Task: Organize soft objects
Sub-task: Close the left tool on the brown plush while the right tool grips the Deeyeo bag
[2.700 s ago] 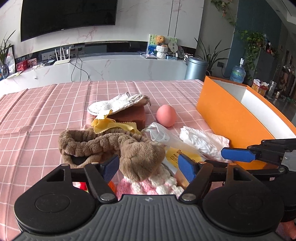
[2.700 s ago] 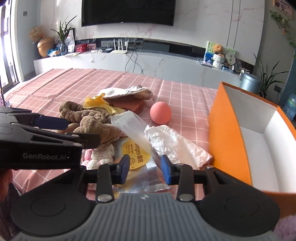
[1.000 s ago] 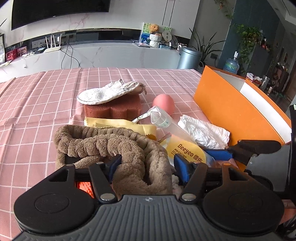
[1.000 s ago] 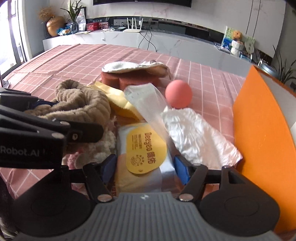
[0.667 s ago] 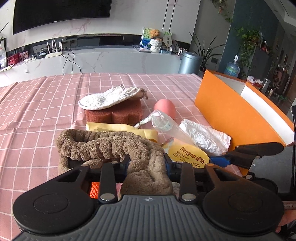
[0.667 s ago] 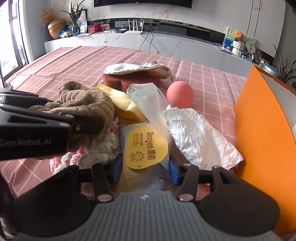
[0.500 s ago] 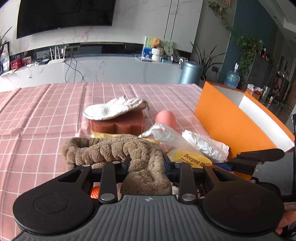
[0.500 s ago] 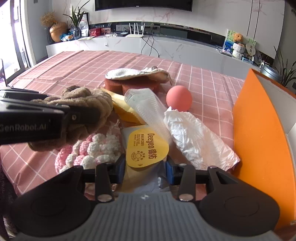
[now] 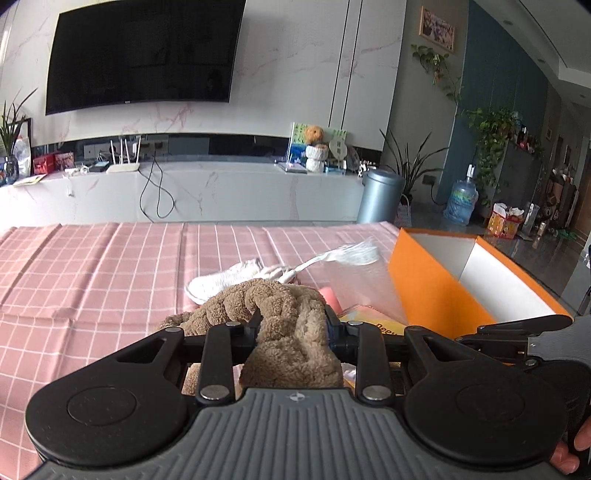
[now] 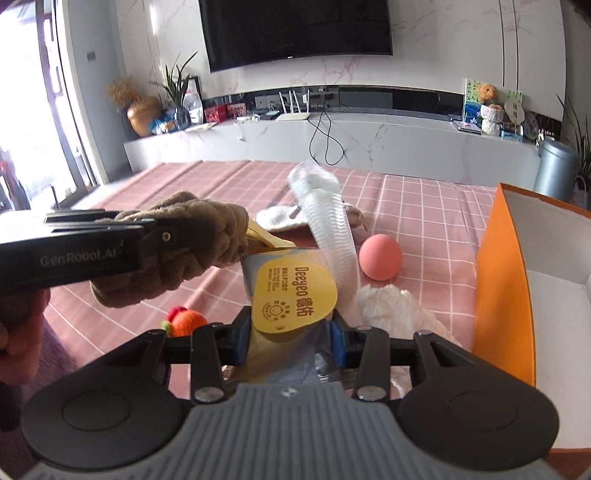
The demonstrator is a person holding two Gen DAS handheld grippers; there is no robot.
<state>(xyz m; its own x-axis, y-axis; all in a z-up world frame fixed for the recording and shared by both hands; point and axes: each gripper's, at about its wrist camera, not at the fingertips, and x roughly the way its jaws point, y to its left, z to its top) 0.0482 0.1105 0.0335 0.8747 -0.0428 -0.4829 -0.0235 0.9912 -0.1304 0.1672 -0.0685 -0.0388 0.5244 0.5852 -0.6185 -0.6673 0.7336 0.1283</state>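
Both grippers angled downward above the pink checked tablecloth (image 10: 424, 206), left gripper (image 9: 291, 325) clamped on the brown plush band (image 9: 288, 332), right gripper (image 10: 291, 334) clamped on the wipes pack (image 10: 291, 291), orange box (image 10: 502, 280) alongside.

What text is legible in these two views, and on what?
"Deeyeo" plus Chinese characters: round yellow label on the clear plastic wipes pack.
Smaller print and round emblem on that label: too small to read.
"GenRobot.AI": side of the black left hand-held gripper.
Logo under the black wall TV: too small to read.
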